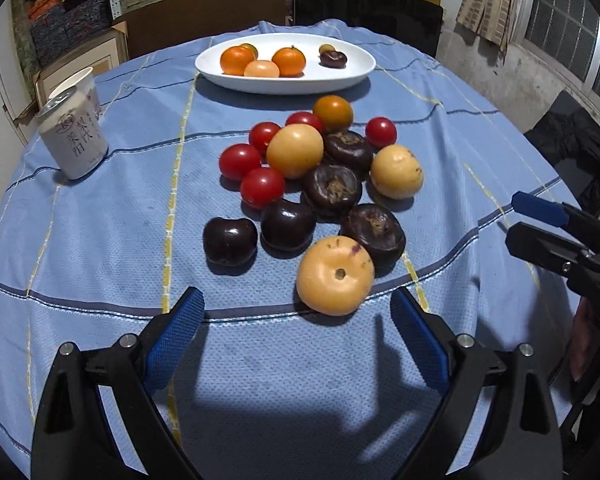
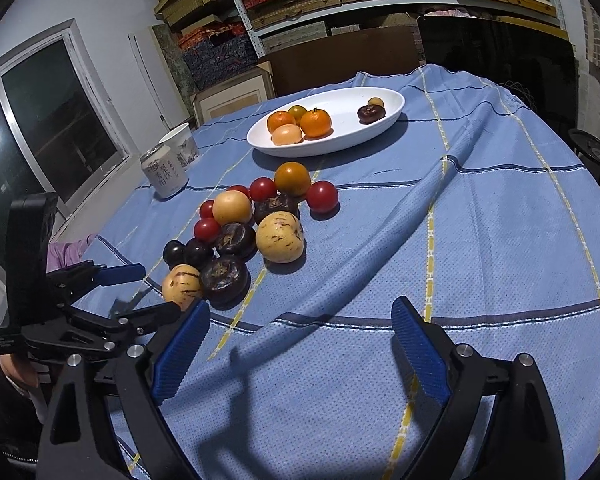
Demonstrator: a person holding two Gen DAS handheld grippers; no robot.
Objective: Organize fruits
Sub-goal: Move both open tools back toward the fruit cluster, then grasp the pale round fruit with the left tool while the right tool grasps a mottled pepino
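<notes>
We hold left hand-held gripper [image 1: 296, 320] wide, empty, low before nearest yellow fruit [image 1: 335, 276] for pickup; right hand-held gripper [image 2: 300, 332] wide, empty, waiting aside. Fruit pile [image 1: 312, 176] on tabletop [image 1: 100, 240]; white dish [image 1: 352, 76] partly filled.

The left gripper [image 1: 296, 312] hangs over the near part of the tablecloth [image 1: 100, 240], nothing between its fingers. Just ahead of it, slightly right, lies a round fruit [image 1: 335, 276], with the heap of fruit [image 1: 316, 176] behind that. Beyond the heap sits the dish [image 1: 340, 76], holding several fruits. A can [image 1: 74, 140] stands ahead to the left, a cup [image 1: 85, 84] behind it. The right gripper [image 1: 528, 220] is off to the right.
</notes>
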